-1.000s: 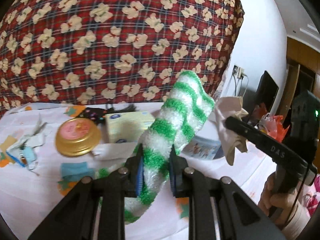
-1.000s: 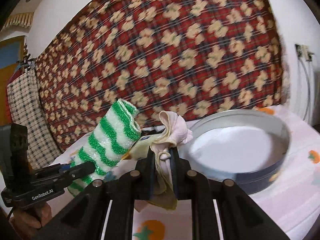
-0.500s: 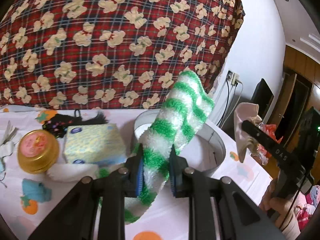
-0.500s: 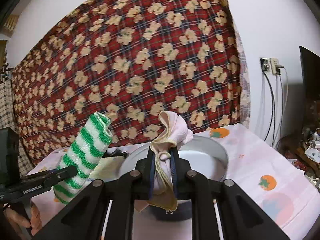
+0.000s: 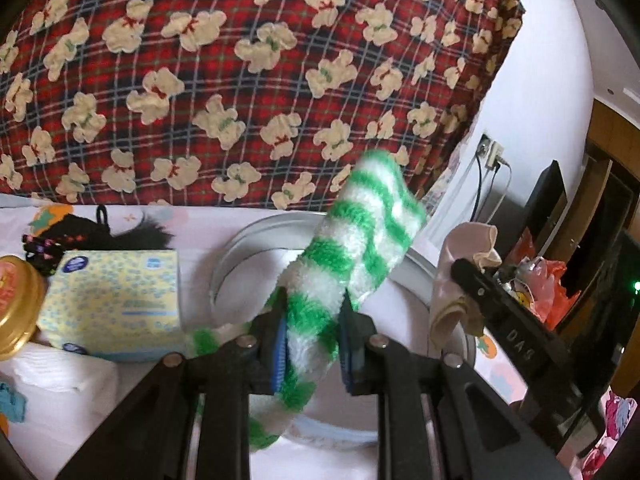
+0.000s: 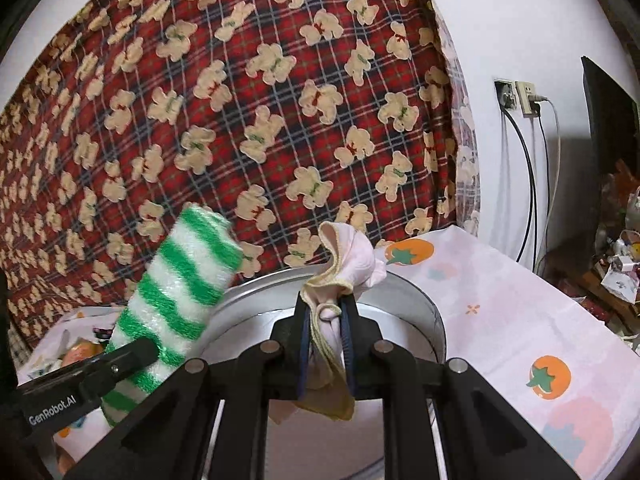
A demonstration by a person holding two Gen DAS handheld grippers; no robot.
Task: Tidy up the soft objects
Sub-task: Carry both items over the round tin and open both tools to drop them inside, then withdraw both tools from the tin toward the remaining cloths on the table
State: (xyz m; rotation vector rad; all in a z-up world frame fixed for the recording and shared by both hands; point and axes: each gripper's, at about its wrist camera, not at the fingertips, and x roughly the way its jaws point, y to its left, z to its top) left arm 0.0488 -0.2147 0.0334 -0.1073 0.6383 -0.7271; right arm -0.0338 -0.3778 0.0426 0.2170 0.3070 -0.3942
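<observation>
My left gripper is shut on a fluffy green-and-white striped sock, which stands up over a round metal tin. The same sock shows at the left of the right wrist view, clamped in the left gripper. My right gripper is shut on a small pale pink cloth with a yellow hem, held above the tin's open white inside. In the left wrist view that cloth hangs from the right gripper at the tin's right rim.
A yellow tissue pack, a gold-lidded jar, black hair ties and a white cloth lie left of the tin. A red plaid teddy-bear blanket hangs behind. The tablecloth ends at the right, beside wall sockets with cables.
Both grippers have swept to the right with their cloths, from the cluttered left part of the table to above the round tin. The grips look unchanged.
</observation>
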